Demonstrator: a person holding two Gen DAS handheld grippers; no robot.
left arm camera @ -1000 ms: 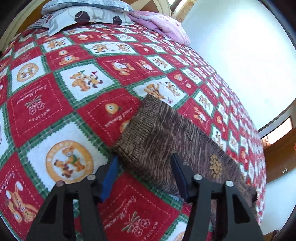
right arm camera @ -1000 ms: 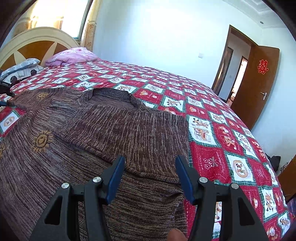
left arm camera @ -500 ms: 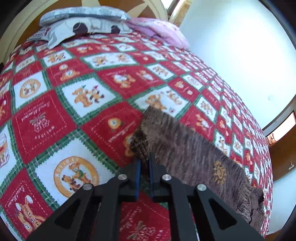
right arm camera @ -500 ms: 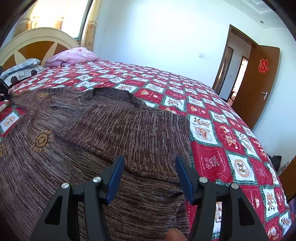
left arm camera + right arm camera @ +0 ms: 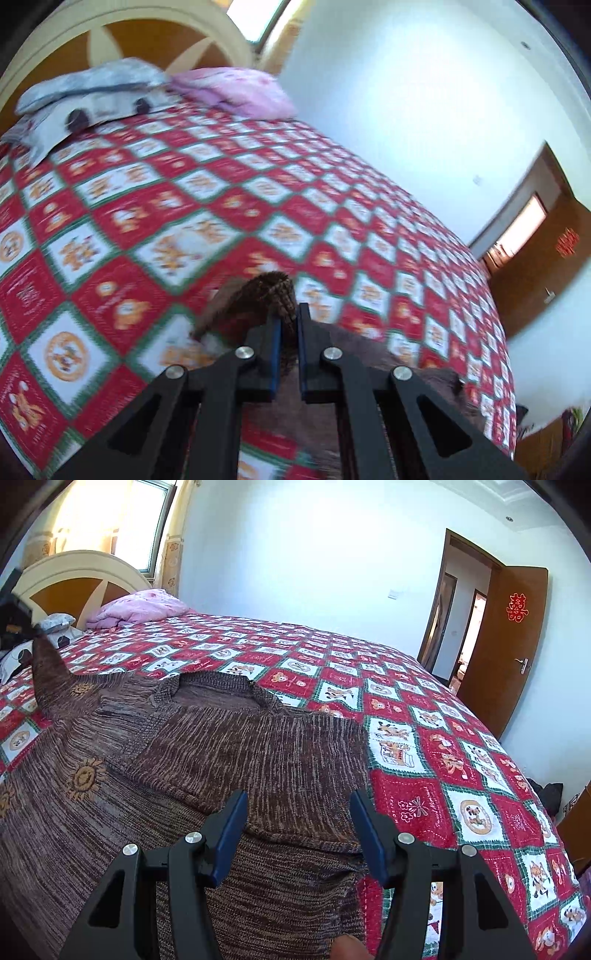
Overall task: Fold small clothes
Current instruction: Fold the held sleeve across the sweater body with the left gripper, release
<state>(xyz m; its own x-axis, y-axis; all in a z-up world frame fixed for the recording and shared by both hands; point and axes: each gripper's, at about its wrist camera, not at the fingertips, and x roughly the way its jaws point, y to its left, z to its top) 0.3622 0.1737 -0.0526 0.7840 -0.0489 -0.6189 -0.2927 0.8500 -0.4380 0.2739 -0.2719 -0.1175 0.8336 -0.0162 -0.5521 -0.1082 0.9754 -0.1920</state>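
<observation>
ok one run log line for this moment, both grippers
step: fold sleeve | left gripper: shut on sweater cuff, lifted off bedspread | right gripper: open over sweater, not gripping

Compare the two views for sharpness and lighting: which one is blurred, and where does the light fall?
Left wrist view: motion-blurred, the quilt squares smeared, though the left gripper shut on the sweater sleeve stays crisp. Right wrist view: sharp knit on the sweater, bright overexposed window, fisheye bending at the edges.
</observation>
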